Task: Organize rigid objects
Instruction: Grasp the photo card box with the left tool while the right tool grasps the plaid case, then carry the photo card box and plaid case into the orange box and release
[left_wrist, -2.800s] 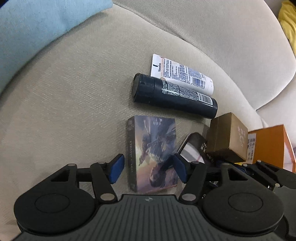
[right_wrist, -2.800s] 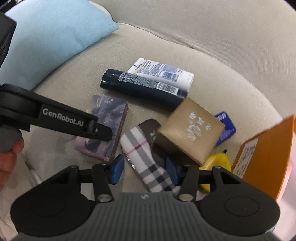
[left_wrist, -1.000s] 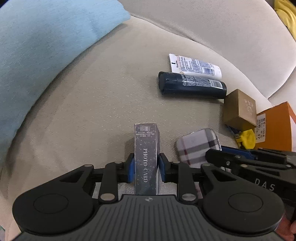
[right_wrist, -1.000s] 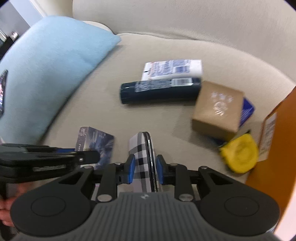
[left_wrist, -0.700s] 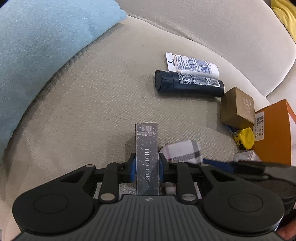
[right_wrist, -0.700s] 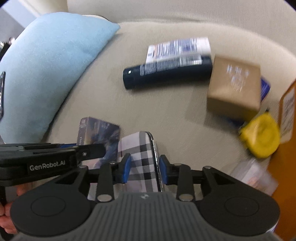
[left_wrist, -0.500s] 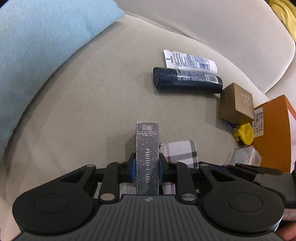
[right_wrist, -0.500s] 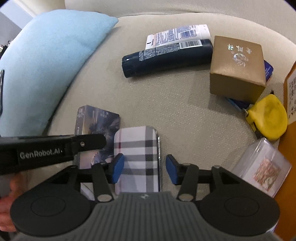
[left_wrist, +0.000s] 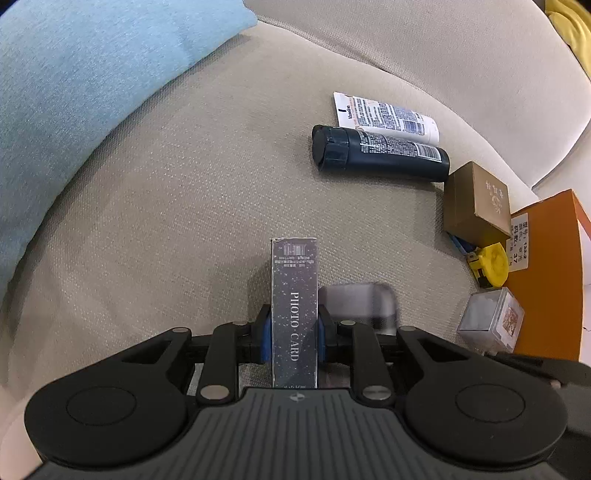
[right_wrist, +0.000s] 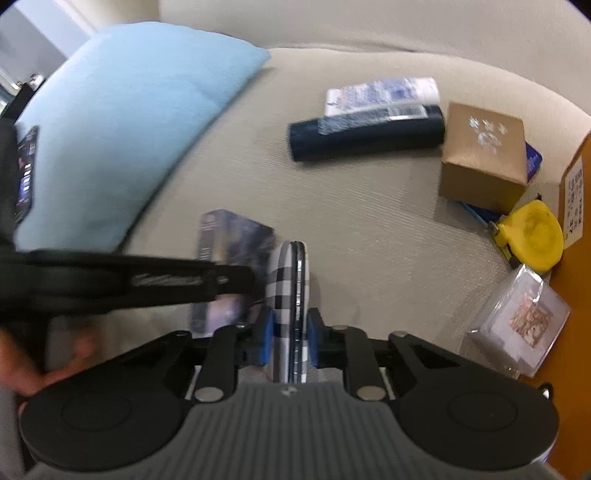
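Right now our left tongs (left_wrist: 294, 332) are clamped on the photo card box (left_wrist: 294, 295), which stands on edge between the blue pads (left_wrist: 264, 336) with its "PHOTO CARD" spine facing up at us. Our right tongs (right_wrist: 289, 339) are closed on the plaid phone case (right_wrist: 286, 295), held edgewise so that we see its thin dark rim between the pads (right_wrist: 266, 341). Both held things sit side by side over the near part of the beige sofa seat (left_wrist: 177, 206); from the left wrist view the case shows only as a blurred grey shape just right of the box, and we cannot tell whether they touch.

Farther back on the seat lie the dark blue tube (left_wrist: 380, 153) and the white tube (left_wrist: 386, 117), lengthwise against each other. To their right stands the brown cardboard box (right_wrist: 484, 151), its corner touching the dark tube's end and its base resting over a flat blue item (right_wrist: 533, 160). Nearer to us on that side are the yellow tape measure (right_wrist: 532, 236) and a clear plastic box (right_wrist: 519, 319), both close beside the orange box (left_wrist: 550, 273) at the right edge. A light blue pillow (right_wrist: 122, 122) fills the left side of the sofa.
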